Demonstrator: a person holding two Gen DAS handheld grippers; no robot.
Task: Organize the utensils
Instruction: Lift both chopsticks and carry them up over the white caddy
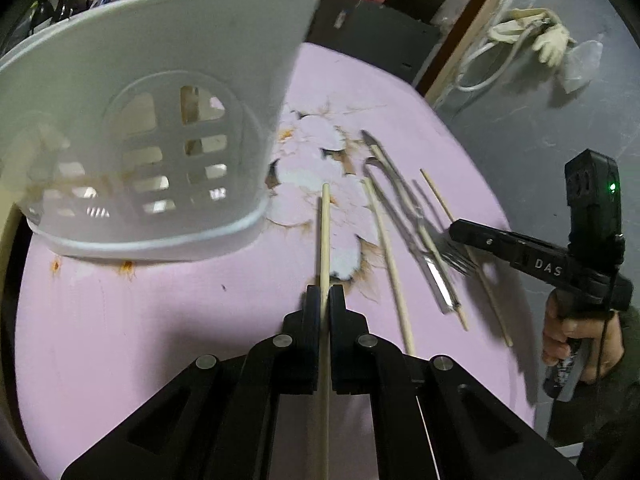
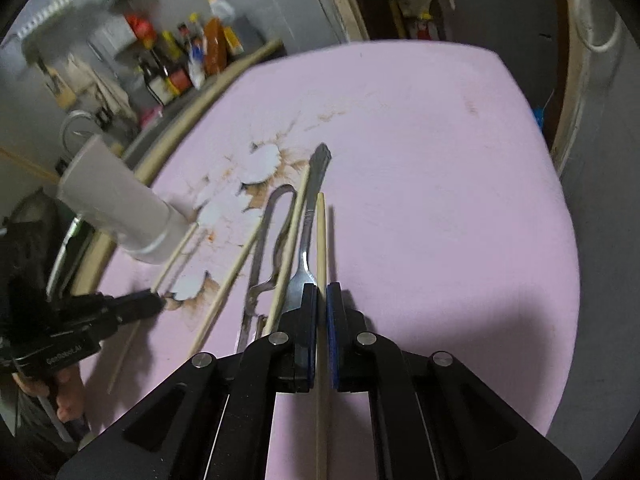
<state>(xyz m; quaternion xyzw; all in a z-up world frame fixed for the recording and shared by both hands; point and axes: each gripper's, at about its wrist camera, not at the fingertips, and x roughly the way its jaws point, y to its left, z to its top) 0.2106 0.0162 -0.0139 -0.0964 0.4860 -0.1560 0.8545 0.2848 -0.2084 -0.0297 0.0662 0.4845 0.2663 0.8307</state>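
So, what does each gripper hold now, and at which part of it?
The left gripper is shut on a wooden chopstick, partway along its shaft. The right gripper is shut on another chopstick, also along the shaft.

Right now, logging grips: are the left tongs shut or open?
Shut: the left tongs clamp a wooden chopstick between their pads.

Sauce bottles (image 2: 188,60) crowded beyond table edge; pale gloves (image 1: 548,36), white cord (image 1: 480,64) on grey floor.
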